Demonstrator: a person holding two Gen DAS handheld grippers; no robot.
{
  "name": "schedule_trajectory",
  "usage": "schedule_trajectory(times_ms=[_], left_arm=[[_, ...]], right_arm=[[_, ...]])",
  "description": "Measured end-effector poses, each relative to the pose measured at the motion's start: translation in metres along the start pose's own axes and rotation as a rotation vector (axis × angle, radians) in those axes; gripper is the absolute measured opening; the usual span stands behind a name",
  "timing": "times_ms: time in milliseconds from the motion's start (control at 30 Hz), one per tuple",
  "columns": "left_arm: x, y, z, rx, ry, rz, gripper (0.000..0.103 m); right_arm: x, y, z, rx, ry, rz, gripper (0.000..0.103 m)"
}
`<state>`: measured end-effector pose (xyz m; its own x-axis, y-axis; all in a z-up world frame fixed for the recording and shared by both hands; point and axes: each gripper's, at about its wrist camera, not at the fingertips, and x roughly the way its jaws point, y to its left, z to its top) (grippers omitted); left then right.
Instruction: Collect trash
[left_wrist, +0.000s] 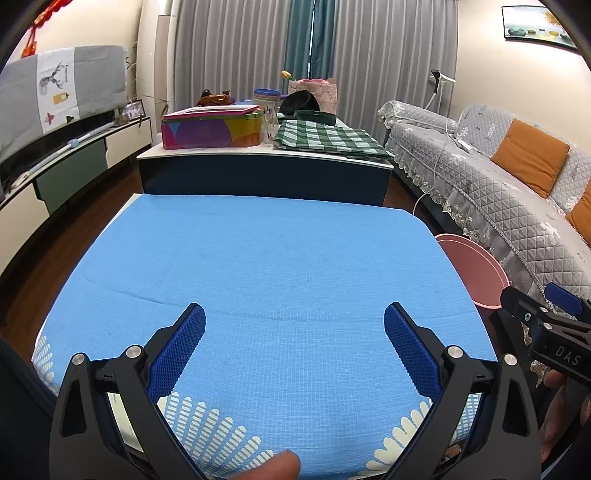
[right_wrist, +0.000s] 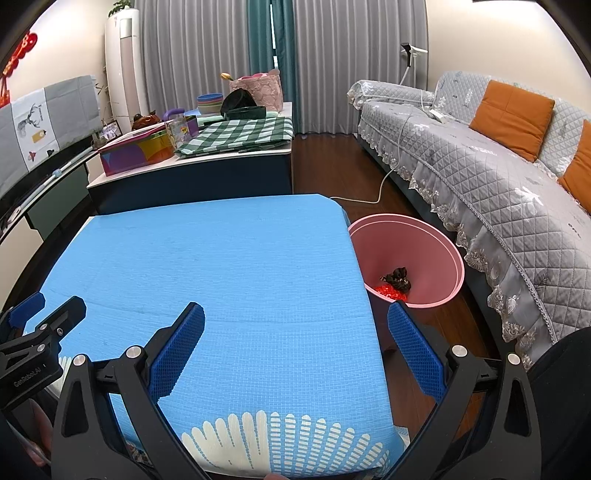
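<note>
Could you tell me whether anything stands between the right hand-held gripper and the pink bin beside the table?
Nothing visible does. The right hand-held gripper hangs open over the blue mat, and the pink bin stands just past the mat's right edge, its mouth uncovered.

Left wrist camera sits behind the left tool (left_wrist: 294, 317), close above the blue-covered table (left_wrist: 280, 258), facing forward toward the curtains (left_wrist: 258, 55). Right wrist camera sits behind the right tool (right_wrist: 295, 319), just to the right, angled likewise, taking in the table's right edge and the pink bin (right_wrist: 417, 254). Both views share the table, bin, sofa (left_wrist: 498, 177) and far table (left_wrist: 266, 155); each catches the other tool at its edge.
</note>
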<state>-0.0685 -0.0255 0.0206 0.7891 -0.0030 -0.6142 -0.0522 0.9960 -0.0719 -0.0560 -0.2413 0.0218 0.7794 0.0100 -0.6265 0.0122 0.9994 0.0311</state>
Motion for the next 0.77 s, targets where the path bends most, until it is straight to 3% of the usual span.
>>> schedule_trajectory(times_ms=[767], left_arm=[[-0.0001, 0.0025, 0.0015, -0.002, 0.005, -0.019, 0.095]], right_arm=[[0.0001, 0.0012, -0.0011, 0.000, 0.003, 0.002, 0.098]])
